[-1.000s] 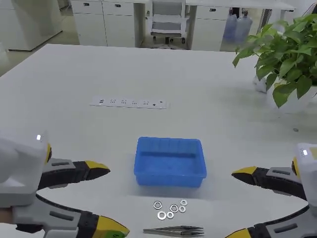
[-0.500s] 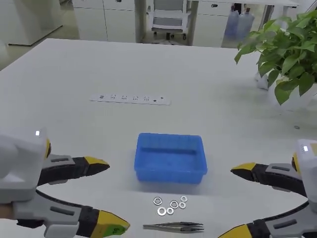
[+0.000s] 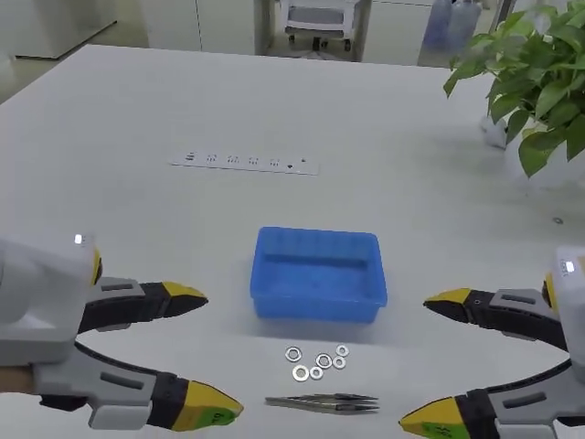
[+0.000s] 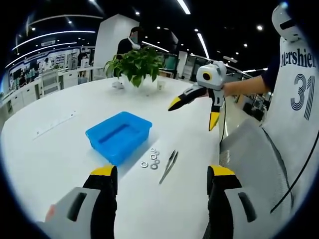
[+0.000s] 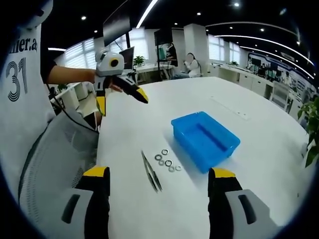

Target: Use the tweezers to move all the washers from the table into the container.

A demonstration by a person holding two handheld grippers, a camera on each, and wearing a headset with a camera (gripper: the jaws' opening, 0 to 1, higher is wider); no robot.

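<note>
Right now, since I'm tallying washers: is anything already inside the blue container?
Nothing shows inside the blue container; its visible floor is bare. Its near wall hides a strip of floor. The washers lie on the table.

A broad white table (image 3: 384, 146) with a rounded edge takes the foreground, and a power strip (image 3: 245, 163) is set flat into its top. A leafy potted plant (image 3: 535, 73) stands near its far right corner. Beyond the table a white office chair (image 3: 324, 14) sits before pale cabinets (image 3: 219, 23), with water bottles (image 3: 443, 11) beside it. In the gripper views the ceiling is dark, with long light strips (image 4: 184, 6) and small spotlights. A white pillar (image 4: 112, 42) rises behind the plant, bright windows (image 5: 75, 55) line one wall, and a grey mesh chair back (image 4: 259, 164) stands at the table's near edge.
</note>
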